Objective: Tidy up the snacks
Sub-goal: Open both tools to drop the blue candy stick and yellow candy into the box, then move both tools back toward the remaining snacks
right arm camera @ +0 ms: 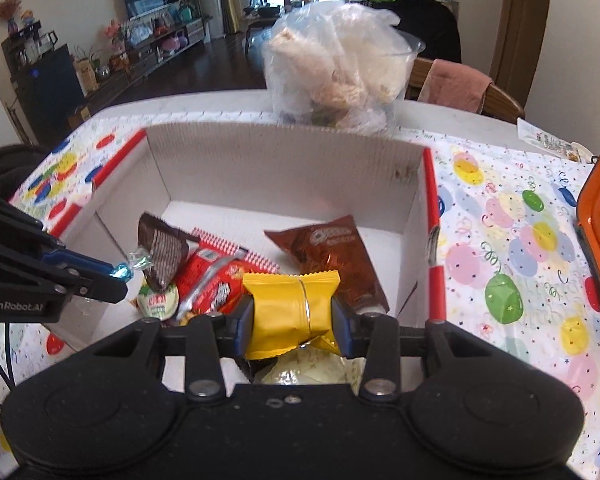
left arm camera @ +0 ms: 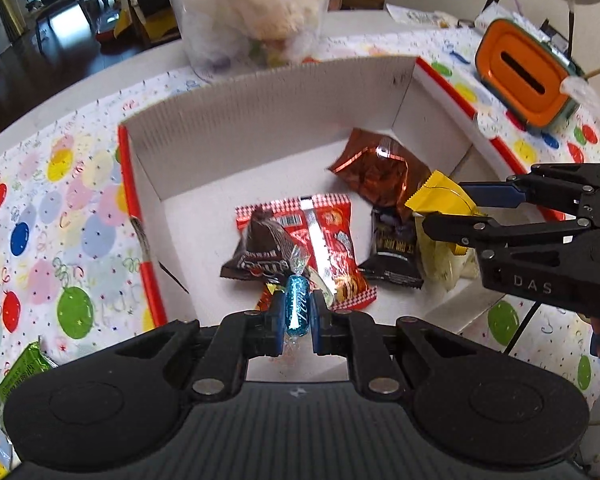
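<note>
A white cardboard box (left arm camera: 268,120) with red edges stands on the balloon-print tablecloth and holds several snacks: a red packet (left arm camera: 332,236), a brown M&M's bag (left arm camera: 260,256), a copper foil bag (left arm camera: 380,172) and a black packet (left arm camera: 392,252). My left gripper (left arm camera: 297,312) is shut on a blue wrapped candy (left arm camera: 297,306) above the box's near side. My right gripper (right arm camera: 292,320) is shut on a yellow snack packet (right arm camera: 290,308) over the box's near right part; it also shows in the left wrist view (left arm camera: 444,200). The box also shows in the right wrist view (right arm camera: 284,164).
A clear plastic bag of snacks (right arm camera: 340,68) stands behind the box. An orange container (left arm camera: 524,76) sits at the right on the tablecloth. A green packet (left arm camera: 20,376) lies left of the box. A pale snack (right arm camera: 304,372) lies under my right gripper.
</note>
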`<state>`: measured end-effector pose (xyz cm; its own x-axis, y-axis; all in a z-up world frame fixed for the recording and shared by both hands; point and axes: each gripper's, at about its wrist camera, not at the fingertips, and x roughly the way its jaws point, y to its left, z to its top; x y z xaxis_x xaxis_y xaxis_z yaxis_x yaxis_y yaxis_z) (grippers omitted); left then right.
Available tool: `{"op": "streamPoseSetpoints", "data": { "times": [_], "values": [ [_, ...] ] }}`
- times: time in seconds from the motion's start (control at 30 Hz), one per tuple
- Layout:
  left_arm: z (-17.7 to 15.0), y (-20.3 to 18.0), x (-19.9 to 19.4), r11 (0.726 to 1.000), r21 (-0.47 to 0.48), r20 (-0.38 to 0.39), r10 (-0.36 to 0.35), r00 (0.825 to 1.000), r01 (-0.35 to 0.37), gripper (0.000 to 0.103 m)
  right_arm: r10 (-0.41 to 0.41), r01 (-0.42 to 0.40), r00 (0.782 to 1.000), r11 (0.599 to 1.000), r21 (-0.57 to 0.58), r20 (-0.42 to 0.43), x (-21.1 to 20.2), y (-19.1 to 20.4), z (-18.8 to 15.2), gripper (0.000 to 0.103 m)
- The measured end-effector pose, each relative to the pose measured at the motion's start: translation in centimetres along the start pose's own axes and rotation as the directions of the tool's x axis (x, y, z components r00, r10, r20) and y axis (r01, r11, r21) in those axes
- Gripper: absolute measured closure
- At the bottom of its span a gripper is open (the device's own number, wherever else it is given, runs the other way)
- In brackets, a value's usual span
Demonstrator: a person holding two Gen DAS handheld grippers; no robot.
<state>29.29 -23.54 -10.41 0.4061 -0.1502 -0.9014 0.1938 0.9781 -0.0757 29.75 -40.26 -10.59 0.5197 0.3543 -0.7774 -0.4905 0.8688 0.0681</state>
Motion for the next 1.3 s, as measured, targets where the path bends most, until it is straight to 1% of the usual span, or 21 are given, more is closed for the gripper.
{"op": "streamPoseSetpoints", "data": {
  "times": [0.23, 0.43, 0.5, 0.57, 0.6, 0.67, 0.8, 0.9, 0.93, 1.0, 1.07, 1.2, 1.3],
  "values": [
    [-0.1, -0.1, 1.2, 1.0, 0.001, -0.054, 0.003, 0.999, -0.003, 0.091, 0.01, -0.01, 1.0, 1.0, -0.008, -0.029, 0.6, 0.3, -0.3, 0.063],
    [-0.4, 0.3, 0.8, 0.999, -0.03, -0.044, -0.013, 0.999, 0.012, 0.09, 0.004, -0.003, 0.999, 1.0, 0.026, -0.037, 0.6, 0.1, -0.5, 0.061],
    [-0.5, 0.5, 0.6, 0.999, -0.04, -0.042, -0.019, 0.999, 0.018, 0.087, 0.007, -0.006, 0.999, 0.999, 0.034, -0.038, 0.5, 0.1, -0.6, 0.061],
    [-0.6, 0.7, 0.4, 0.998, -0.054, -0.036, -0.027, 0.999, 0.025, 0.079, 0.007, -0.006, 0.999, 0.999, 0.039, -0.036, 0.2, 0.2, -0.7, 0.06],
    [-0.7, 0.8, 0.1, 0.998, -0.058, -0.029, -0.035, 0.999, 0.033, 0.079, 0.011, -0.009, 0.999, 0.999, 0.043, -0.033, 0.1, 0.2, -0.7, 0.059],
    [-0.9, 0.9, -0.3, 0.997, -0.065, -0.014, -0.04, 0.999, 0.039, 0.074, 0.016, -0.015, 1.0, 0.999, 0.05, -0.026, -0.3, 0.4, -0.7, 0.057],
    [-1.2, 1.3, -1.6, 0.996, -0.08, 0.022, -0.047, 0.999, 0.049, 0.073, 0.022, -0.022, 1.0, 0.998, 0.063, 0.003, -1.5, 0.8, -0.6, 0.047],
    [-1.5, 1.6, -2.7, 0.995, -0.087, 0.055, -0.046, 0.997, 0.05, 0.072, 0.028, -0.029, 0.999, 0.997, 0.076, 0.024, -2.4, 1.0, -0.5, 0.043],
    [-1.6, 1.7, -3.1, 0.995, -0.091, 0.066, -0.045, 0.997, 0.051, 0.071, 0.03, -0.032, 0.999, 0.996, 0.079, 0.031, -2.8, 1.1, -0.5, 0.041],
    [-2.0, 2.0, -4.0, 0.994, -0.099, 0.095, -0.044, 0.995, 0.054, 0.061, 0.036, -0.039, 0.998, 0.996, 0.085, 0.046, -3.5, 1.4, -0.5, 0.04],
    [-2.4, 2.3, -5.1, 0.993, -0.105, 0.131, -0.04, 0.991, 0.054, 0.048, 0.043, -0.048, 0.997, 0.995, 0.09, 0.061, -4.2, 1.8, -0.4, 0.039],
    [-3.3, 3.1, -7.1, 0.991, -0.119, 0.187, -0.031, 0.982, 0.054, 0.046, 0.062, -0.071, 0.993, 0.993, 0.099, 0.097, -5.6, 2.9, -0.1, 0.031],
    [-4.2, 3.8, -8.5, 0.99, -0.131, 0.225, -0.014, 0.974, 0.045, 0.046, 0.076, -0.087, 0.99, 0.993, 0.086, 0.119, -6.5, 4.3, 0.3, 0.028]
  ]
}}
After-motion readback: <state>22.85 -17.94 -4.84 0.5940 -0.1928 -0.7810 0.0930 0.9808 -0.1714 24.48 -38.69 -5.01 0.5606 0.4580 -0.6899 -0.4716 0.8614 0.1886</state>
